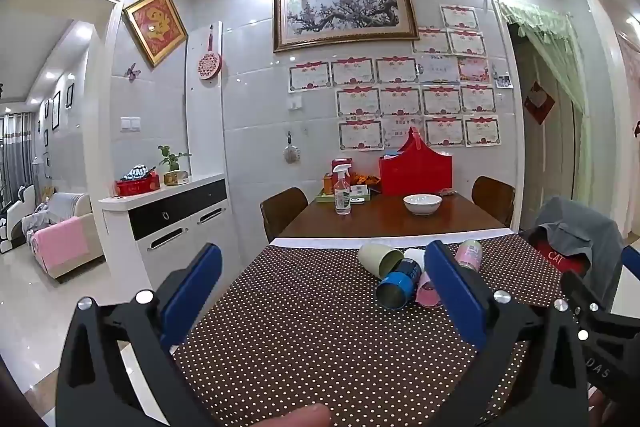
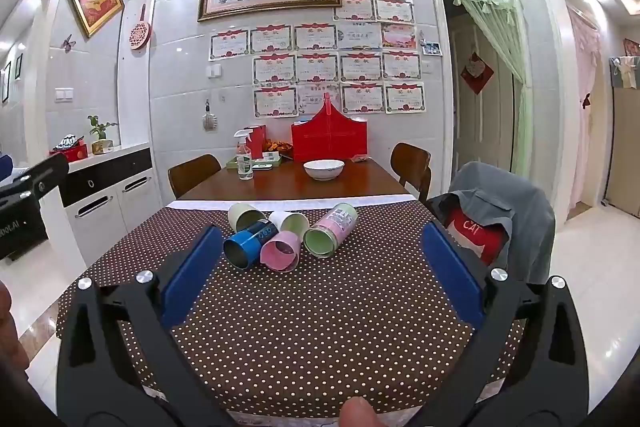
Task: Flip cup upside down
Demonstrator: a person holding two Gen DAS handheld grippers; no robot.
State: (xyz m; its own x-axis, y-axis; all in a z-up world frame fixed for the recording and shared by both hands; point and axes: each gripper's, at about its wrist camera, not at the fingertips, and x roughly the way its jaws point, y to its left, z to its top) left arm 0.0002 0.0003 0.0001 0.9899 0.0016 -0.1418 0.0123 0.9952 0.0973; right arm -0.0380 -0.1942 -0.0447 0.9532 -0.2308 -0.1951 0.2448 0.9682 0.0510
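Note:
Several cups lie on their sides in a cluster on the brown polka-dot tablecloth (image 2: 320, 327): a blue cup (image 2: 250, 244), a pink cup (image 2: 281, 251), a pink-labelled cup with a green inside (image 2: 331, 230), a pale green cup (image 2: 245, 216) and a white cup (image 2: 289, 219). In the left wrist view the blue cup (image 1: 399, 285) and pale green cup (image 1: 379, 258) show, and the right finger (image 1: 456, 287) partly hides the others. My left gripper (image 1: 322, 291) is open and empty, short of the cups. My right gripper (image 2: 320, 267) is open and empty, just before the cluster.
Farther back on the wooden table (image 2: 288, 187) stand a white bowl (image 2: 323, 169), a spray bottle (image 2: 244, 157) and a red box (image 2: 329, 139). A chair draped with a grey and red garment (image 2: 492, 219) stands at the right edge. A white cabinet (image 2: 108, 183) is at the left.

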